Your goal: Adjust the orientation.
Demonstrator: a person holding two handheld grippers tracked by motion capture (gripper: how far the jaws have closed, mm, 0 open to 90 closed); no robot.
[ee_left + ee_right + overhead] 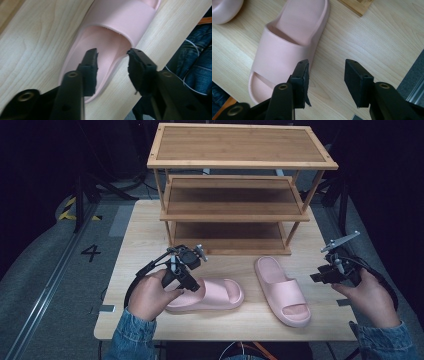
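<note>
Our left hand-held gripper (112, 62) straddled the near slipper's (110, 37) heel rim, jaws not yet gripping; our right hand-held gripper (325, 75) hovered open beside the other slipper (287, 42).

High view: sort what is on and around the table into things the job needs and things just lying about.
In the job:
left slipper
right slipper
left gripper
right gripper
wooden shoe rack

Lying about:
floor marking "4"
yellow-black tape

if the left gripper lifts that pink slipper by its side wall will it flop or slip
The pink slipper looks thick and foamy, so probably light and fairly stiff. Its matte dimpled footbed suggests little slipping. Held at the heel edge by the left gripper, the toe may sag.
</note>
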